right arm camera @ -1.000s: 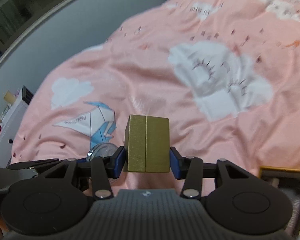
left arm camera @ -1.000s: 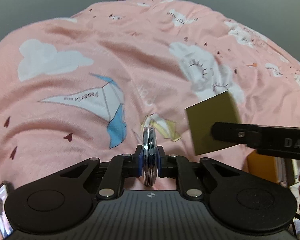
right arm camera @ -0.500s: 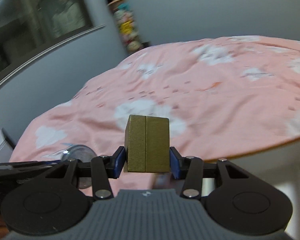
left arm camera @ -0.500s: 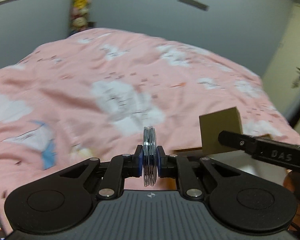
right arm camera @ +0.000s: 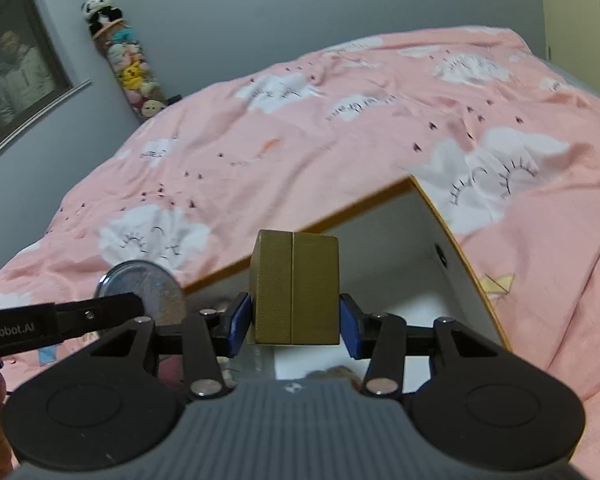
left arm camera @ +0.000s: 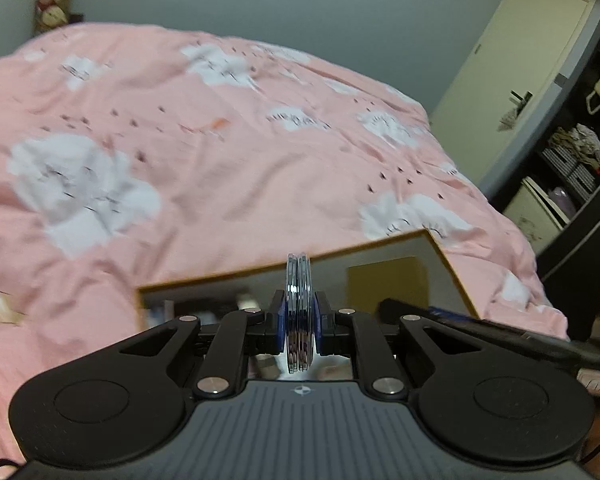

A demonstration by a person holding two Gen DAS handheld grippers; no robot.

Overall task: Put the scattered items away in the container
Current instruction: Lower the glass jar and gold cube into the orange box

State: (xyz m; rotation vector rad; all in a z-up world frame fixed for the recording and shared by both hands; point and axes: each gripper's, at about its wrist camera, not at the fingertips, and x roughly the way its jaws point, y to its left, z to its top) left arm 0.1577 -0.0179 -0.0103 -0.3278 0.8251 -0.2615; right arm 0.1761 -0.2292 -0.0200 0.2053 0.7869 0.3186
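My left gripper (left arm camera: 299, 318) is shut on a round silver disc (left arm camera: 299, 300), seen edge-on between the blue pads. In the right wrist view the same disc (right arm camera: 148, 290) shows its glassy face at the lower left. My right gripper (right arm camera: 294, 322) is shut on a gold-brown box (right arm camera: 294, 286) with a seam down its middle; the left wrist view shows that box (left arm camera: 388, 284) just right of the disc. Both hover over an open container with an orange rim (left arm camera: 450, 260) and white inner walls (right arm camera: 428, 236). Blurred items lie inside it, mostly hidden by the grippers.
The container rests on a bed covered by a pink duvet (left arm camera: 228, 152) printed with white clouds. A column of plush toys (right arm camera: 128, 64) stands in the far corner by a window. A door (left arm camera: 532, 56) and dark shelves (left arm camera: 580, 168) lie to the right of the bed.
Both grippers swept to the right across the duvet, away from the paper-plane print, each keeping its item. The container has come into view under them.
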